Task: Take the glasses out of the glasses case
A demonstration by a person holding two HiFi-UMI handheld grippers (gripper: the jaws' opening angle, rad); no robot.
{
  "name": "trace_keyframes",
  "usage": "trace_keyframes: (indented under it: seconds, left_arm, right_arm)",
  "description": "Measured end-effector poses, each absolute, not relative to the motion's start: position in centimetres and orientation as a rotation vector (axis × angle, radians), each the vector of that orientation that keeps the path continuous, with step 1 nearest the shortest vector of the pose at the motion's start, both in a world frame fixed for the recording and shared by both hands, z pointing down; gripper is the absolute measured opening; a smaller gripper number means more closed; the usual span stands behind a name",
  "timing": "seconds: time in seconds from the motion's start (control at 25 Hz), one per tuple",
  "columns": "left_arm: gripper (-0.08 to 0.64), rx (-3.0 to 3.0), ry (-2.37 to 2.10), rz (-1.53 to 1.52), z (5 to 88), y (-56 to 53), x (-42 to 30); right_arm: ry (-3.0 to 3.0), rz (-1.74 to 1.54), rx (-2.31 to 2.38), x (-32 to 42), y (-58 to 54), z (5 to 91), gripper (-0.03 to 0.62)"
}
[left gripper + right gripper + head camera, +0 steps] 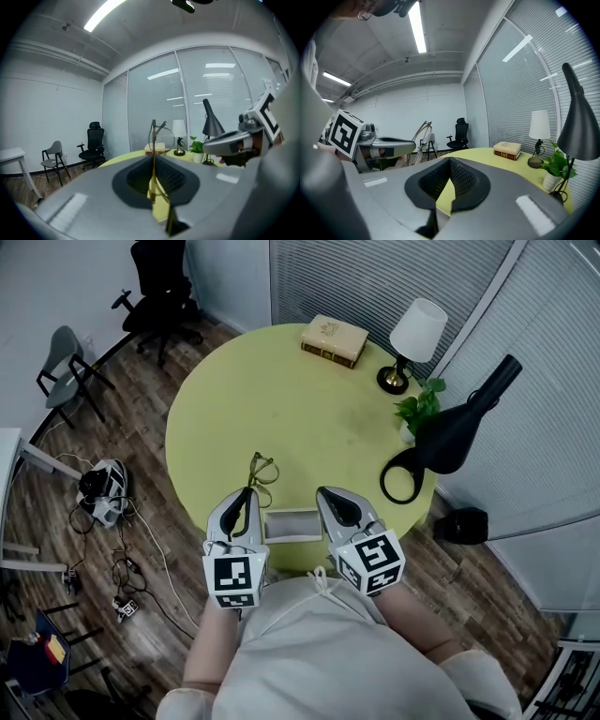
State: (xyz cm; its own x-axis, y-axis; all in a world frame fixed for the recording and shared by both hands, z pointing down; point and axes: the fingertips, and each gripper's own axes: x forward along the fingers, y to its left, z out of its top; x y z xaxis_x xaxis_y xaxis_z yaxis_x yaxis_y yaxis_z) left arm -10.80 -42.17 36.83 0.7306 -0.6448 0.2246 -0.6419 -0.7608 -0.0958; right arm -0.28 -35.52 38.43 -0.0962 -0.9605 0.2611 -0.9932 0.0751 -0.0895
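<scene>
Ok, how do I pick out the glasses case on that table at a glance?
Find the round yellow-green table and go to its near edge. The glasses case is the flat, pale grey rectangle lying there between the left tool and the right tool. Its neighbour, the glasses held in the left tool, is thin wire; the case is a solid slab.

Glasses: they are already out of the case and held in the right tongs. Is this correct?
Not quite. The left tongs hold the glasses, not the right; the left gripper view shows the frame pinched between its jaws. They are out of the case.
</scene>
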Motion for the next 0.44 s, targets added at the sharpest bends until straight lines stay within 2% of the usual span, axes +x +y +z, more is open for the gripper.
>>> trace_keyframes:
  seconds: [0.44]
  left_arm:
    - [0.015,-2.93,1.063,-0.402,37.43,-41.67,-10.55]
  right_arm:
    - [-2.195,0.37,2.022,-0.34,-35.38,38.72,0.0]
